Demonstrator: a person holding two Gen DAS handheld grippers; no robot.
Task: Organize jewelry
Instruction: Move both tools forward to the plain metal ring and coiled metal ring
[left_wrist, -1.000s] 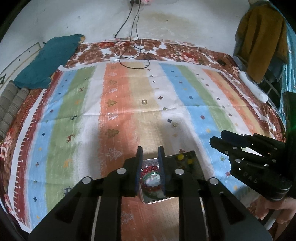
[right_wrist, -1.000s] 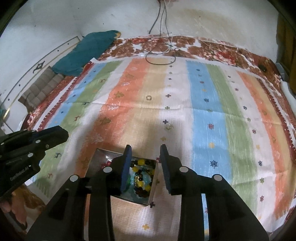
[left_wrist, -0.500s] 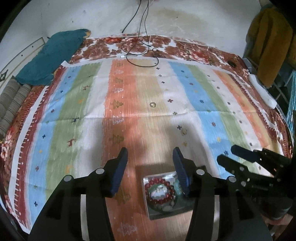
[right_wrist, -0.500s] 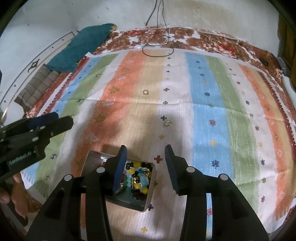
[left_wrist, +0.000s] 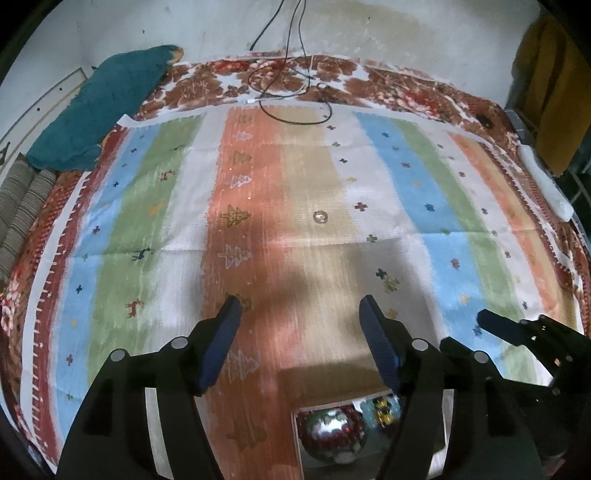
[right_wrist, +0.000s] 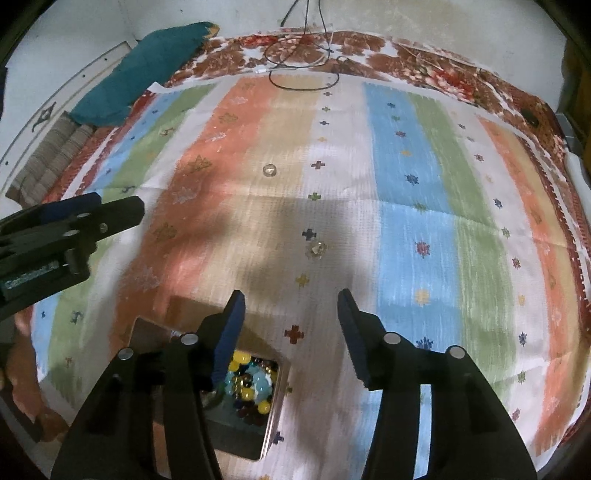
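Observation:
A small metal tin (left_wrist: 297, 439) sits on the striped cloth near me; a red bead bracelet (left_wrist: 332, 434) lies in its left half and a multicoloured bead bracelet (right_wrist: 251, 384) in its right half. The tin also shows in the right wrist view (right_wrist: 275, 417). Two small rings lie loose on the cloth: a far one (left_wrist: 320, 216) (right_wrist: 270, 170) and a nearer one (left_wrist: 391, 283) (right_wrist: 316, 249). My left gripper (left_wrist: 301, 310) is open and empty above and behind the tin. My right gripper (right_wrist: 291, 304) is open and empty, its left finger over the tin.
The striped cloth (left_wrist: 406, 177) covers a floral bedspread. A teal pillow (left_wrist: 103, 107) lies at the far left, black cables (left_wrist: 291, 96) at the far edge, a white object (left_wrist: 546, 184) at the right edge. A yellow garment (left_wrist: 550, 92) hangs at right.
The left gripper opened, let go of the red bracelet in the tin, and drew back. The right gripper opened wider. Both pulled back from the tin.

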